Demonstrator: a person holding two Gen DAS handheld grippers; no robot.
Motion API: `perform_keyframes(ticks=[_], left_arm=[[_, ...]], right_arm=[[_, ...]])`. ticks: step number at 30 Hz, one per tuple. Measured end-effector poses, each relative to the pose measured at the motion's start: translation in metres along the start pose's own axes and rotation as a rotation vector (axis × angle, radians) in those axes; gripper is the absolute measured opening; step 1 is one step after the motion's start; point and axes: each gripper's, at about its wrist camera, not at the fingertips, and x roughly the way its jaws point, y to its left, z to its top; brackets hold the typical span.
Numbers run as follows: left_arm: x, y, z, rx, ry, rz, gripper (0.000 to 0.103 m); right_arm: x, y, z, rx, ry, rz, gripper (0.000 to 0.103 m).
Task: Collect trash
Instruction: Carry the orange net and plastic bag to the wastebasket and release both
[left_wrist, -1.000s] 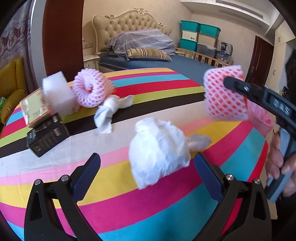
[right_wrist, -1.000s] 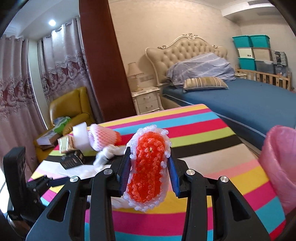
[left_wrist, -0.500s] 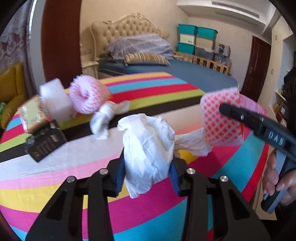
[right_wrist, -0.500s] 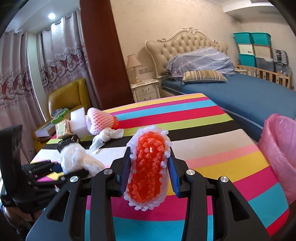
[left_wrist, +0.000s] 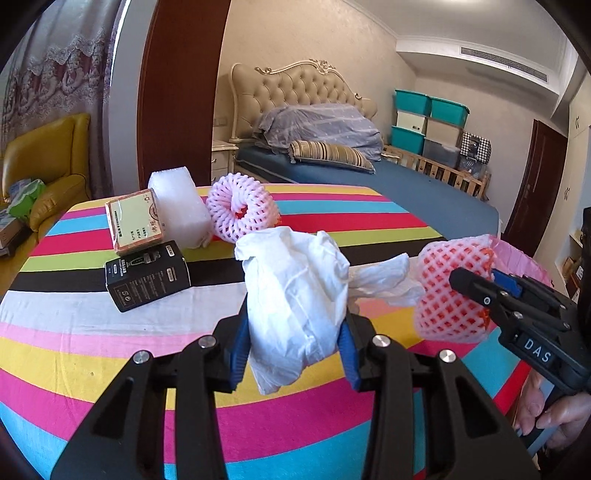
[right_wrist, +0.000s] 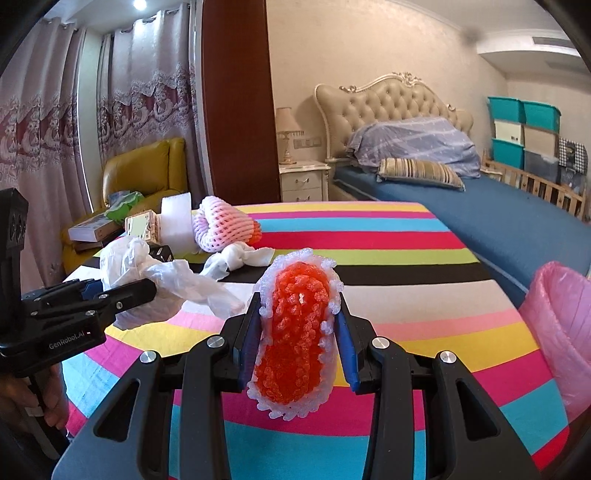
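Holding both catches clear of the striped tablecloth (left_wrist: 92, 332), the two grippers look ready to head for the pink bin bag (right_wrist: 557, 317) at the table's right edge. The left gripper (left_wrist: 293, 343) is closed tight on a crumpled white tissue wad (left_wrist: 295, 295), its loose tail trailing toward the right. The right gripper (right_wrist: 297, 332) is pinched on an orange-and-white foam fruit net (right_wrist: 295, 332). I'd worry about that tail: it hangs near the right gripper and could snag on it, tugging the soft wad free. The springy net might also squirm out of its squeeze. Another pink foam net (left_wrist: 240, 214), a twisted tissue (right_wrist: 236, 260), a foam block (left_wrist: 177, 206) and boxes (left_wrist: 147, 275) wait on the table.
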Motion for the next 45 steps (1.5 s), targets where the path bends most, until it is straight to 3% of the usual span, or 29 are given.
perform_keyframes(ticks=[19,30,45], left_arm=[[-0.023,-0.031,0.007,0.101,-0.100,-0.044,0.041],[-0.015,-0.091,0.029,0.203,-0.124,-0.155,0.041],[0.012,-0.183,0.048,0.285,-0.089,-0.323,0.041]], right_arm=[[-0.038,-0.002,0.000,-0.020,-0.076,-0.031,0.037],[-0.070,-0.046,0.008,0.044,-0.143,-0.119,0.037],[-0.101,-0.118,0.001,0.124,-0.176,-0.271,0.037]])
